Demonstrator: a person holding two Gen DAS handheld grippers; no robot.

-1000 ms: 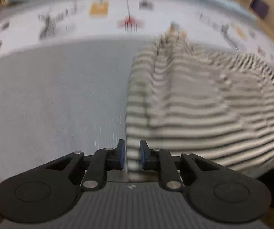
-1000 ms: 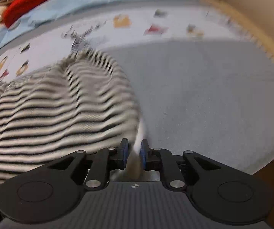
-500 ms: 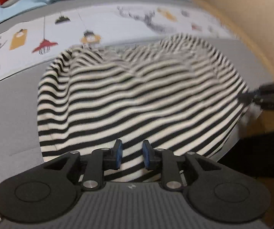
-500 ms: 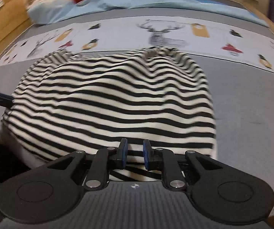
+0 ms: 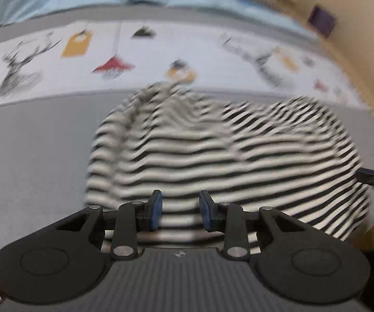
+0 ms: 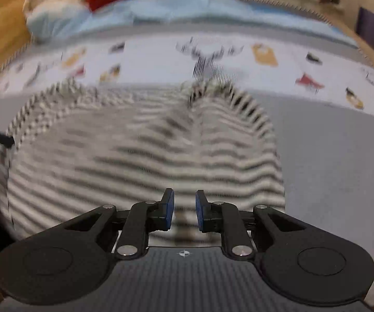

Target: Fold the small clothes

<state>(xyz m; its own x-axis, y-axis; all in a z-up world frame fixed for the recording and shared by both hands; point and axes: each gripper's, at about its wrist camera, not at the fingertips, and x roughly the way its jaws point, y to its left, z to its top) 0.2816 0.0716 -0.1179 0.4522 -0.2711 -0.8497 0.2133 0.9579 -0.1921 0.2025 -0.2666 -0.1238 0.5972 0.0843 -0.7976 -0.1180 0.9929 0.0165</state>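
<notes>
Grey bedspread with a white printed band takes up most of both views, pretty blurry tbh. Striped top is lying spread out on the grey part, far edge just touching the band. Left gripper sits at its near edge, fingers apart, nothing between them. Right gripper same deal, fingers spread over the stripes.

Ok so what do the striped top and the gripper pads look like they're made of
Striped top: soft knit cloth, likely cotton jersey, matte; it lies in loose ripples on the grey bedcover. Motion blur hides the weave. Left gripper pads: blue, dull, probably rubber or soft plastic on black hard-plastic fingers. Right gripper: pads look the same.
</notes>
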